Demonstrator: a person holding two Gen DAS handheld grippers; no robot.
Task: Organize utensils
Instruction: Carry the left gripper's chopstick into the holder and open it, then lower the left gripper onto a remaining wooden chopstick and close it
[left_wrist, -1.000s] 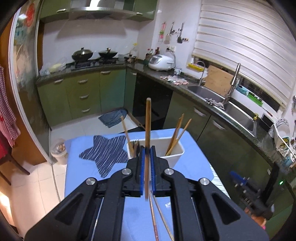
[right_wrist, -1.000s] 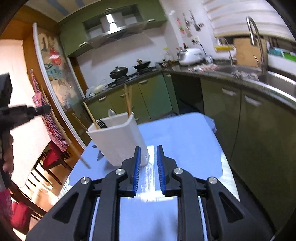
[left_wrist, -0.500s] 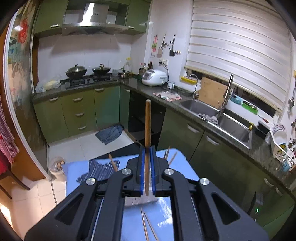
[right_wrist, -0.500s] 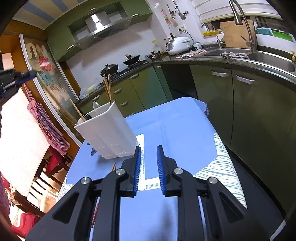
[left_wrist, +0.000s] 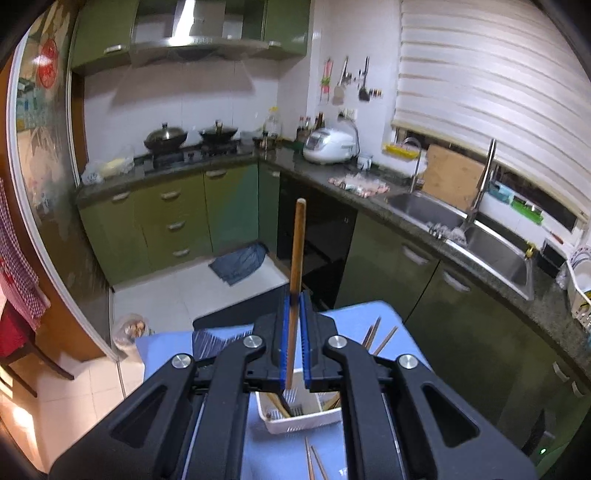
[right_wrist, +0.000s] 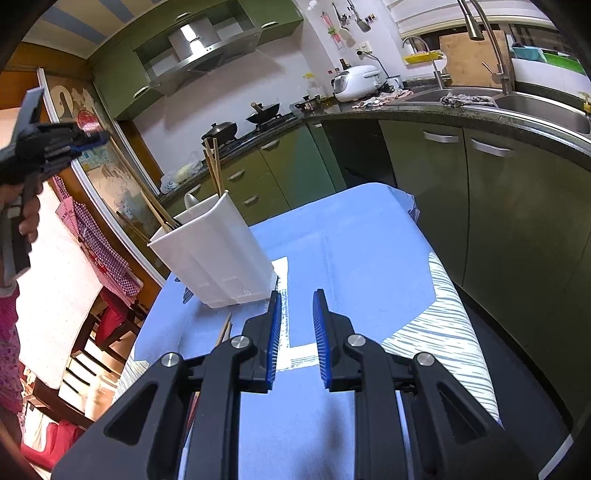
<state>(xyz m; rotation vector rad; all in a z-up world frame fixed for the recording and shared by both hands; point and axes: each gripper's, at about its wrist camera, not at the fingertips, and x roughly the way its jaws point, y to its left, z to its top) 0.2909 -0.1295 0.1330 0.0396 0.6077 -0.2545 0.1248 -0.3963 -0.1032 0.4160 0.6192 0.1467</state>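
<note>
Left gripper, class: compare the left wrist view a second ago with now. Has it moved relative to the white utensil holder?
Yes. The left gripper, shut on a wooden utensil, has risen and advanced: the white utensil holder now lies below its fingers, not beyond them.

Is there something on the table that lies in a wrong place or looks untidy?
Yes. Two loose chopsticks lie flat on the blue tablecloth in front of the white utensil holder, while the other chopsticks stand inside it. One more wooden stick is clamped in the left gripper above the holder.
</note>
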